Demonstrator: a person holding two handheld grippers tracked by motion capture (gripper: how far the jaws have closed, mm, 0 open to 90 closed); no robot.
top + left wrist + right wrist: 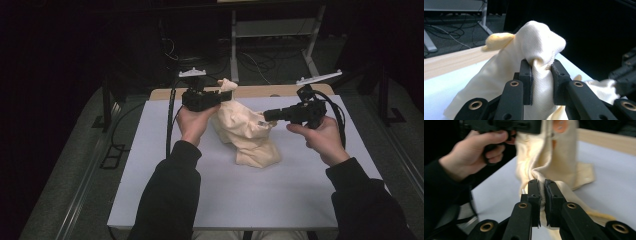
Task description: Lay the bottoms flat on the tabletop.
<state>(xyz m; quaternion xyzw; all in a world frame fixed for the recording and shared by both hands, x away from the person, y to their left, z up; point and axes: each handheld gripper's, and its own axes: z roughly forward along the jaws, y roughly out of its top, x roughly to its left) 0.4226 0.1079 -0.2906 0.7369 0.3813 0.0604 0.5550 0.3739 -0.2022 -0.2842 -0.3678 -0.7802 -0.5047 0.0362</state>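
The work looks to be in its early part: the cream cloth (245, 131) is gathered and lifted at two points but not yet spread flat or folded. It sits at the centre of the high view, its lower end bunched in a heap on the white desk (150, 190) and its upper part held off the surface. Judging from that, laying it out and any folding are yet to be done.

The left gripper (220, 96), just left of centre in the high view, grasps the cloth's top corner. In the left gripper view its jaws stand a little apart with a thick fold of fabric (541, 82) pinched between them, and a rounded puff of cloth bulges above the pads.

The right gripper (266, 116), right of centre in the high view, points leftward into the cloth's side. In the right gripper view its jaws are nearly together, clamped on a thinner ridge of fabric (542, 192), while the rest hangs down toward the desk behind.
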